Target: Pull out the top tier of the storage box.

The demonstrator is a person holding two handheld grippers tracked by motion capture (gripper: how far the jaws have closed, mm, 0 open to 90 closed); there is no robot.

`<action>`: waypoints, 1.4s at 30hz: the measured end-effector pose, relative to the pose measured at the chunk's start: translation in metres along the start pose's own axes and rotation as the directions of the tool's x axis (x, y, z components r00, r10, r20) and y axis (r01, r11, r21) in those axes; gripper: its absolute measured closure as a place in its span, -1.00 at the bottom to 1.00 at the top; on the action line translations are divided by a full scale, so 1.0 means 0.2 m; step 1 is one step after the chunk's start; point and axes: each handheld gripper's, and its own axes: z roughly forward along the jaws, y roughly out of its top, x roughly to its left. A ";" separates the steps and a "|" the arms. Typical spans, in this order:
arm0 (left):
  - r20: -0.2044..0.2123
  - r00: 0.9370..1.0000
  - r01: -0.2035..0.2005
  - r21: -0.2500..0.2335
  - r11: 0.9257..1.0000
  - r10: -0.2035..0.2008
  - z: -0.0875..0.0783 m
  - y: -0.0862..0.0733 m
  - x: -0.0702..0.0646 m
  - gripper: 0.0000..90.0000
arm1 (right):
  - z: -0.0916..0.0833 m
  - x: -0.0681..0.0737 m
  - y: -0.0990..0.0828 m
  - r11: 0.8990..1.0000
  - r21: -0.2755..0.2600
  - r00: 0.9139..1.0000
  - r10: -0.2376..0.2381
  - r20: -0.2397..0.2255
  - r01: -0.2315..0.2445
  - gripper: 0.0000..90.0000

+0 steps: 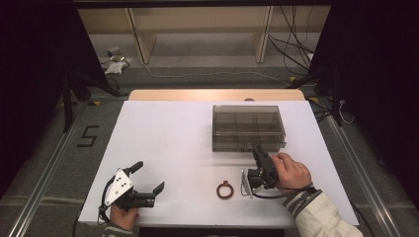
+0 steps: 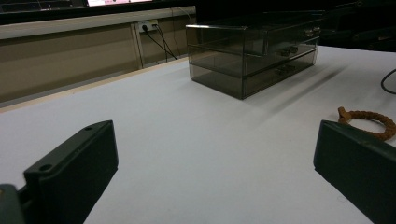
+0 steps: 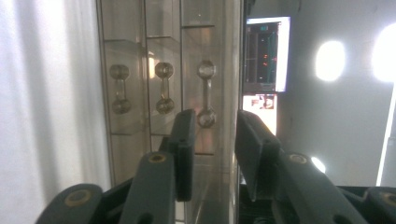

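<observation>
A smoky clear drawer box (image 1: 248, 126) stands at the back right of the white table (image 1: 168, 143). My right gripper (image 1: 257, 150) lies rolled on its side at the box's front, held by a hand. In the right gripper view its jaws (image 3: 214, 119) stand a little apart, with one drawer handle (image 3: 206, 93) just beyond the gap and nothing pinched. A brown beaded ring (image 1: 218, 190) lies flat on the table left of that hand. My left gripper (image 1: 149, 176) rests near the front left edge, wide open with nothing between its jaws (image 2: 215, 158); from there the box (image 2: 254, 51) and ring (image 2: 364, 113) sit farther off.
Two more drawer handles (image 3: 164, 86) show beside the first. A wooden strip (image 1: 217, 95) borders the table's far edge. Cables (image 1: 291, 49) and shelf legs (image 1: 141, 44) lie on the floor behind. A lit screen (image 3: 266, 56) glows beyond the box.
</observation>
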 end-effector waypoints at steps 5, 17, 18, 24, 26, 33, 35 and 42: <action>0.000 1.000 0.001 0.000 1.000 -0.001 0.00 0.00 0.00 -1.00 | -0.01 -0.01 0.00 1.000 -0.011 1.000 0.010 -0.012 -0.010 0.48; 0.001 1.000 0.000 0.000 1.000 0.000 0.00 0.00 0.00 -1.00 | -0.07 -0.07 0.00 0.995 -0.042 0.996 0.087 -0.038 -0.088 0.36; 0.001 1.000 0.000 0.001 1.000 0.000 0.00 0.00 0.00 -1.00 | -0.08 -0.09 -0.01 0.994 -0.053 0.995 0.090 -0.040 -0.092 0.36; 0.001 1.000 0.000 0.001 1.000 0.000 0.00 0.00 0.00 -1.00 | -0.09 -0.10 -0.01 0.992 -0.066 0.994 0.104 -0.045 -0.107 0.36; 0.001 1.000 0.000 0.000 1.000 0.000 0.00 0.00 0.00 -1.00 | -0.10 -0.11 -0.01 0.991 -0.066 0.992 0.114 -0.052 -0.117 0.35; 0.002 1.000 0.000 0.001 1.000 0.000 0.00 0.00 0.00 -1.00 | -0.11 -0.15 -0.02 0.980 -0.108 0.984 0.155 -0.087 -0.164 0.31; 0.002 1.000 0.000 0.000 1.000 0.000 0.00 0.00 0.00 -1.00 | -0.12 -0.16 -0.02 0.979 -0.117 0.983 0.157 -0.093 -0.167 0.30; 0.002 1.000 0.000 0.000 1.000 0.000 0.00 0.00 0.00 -1.00 | -0.13 -0.18 -0.02 0.974 -0.134 0.979 0.165 -0.120 -0.180 0.25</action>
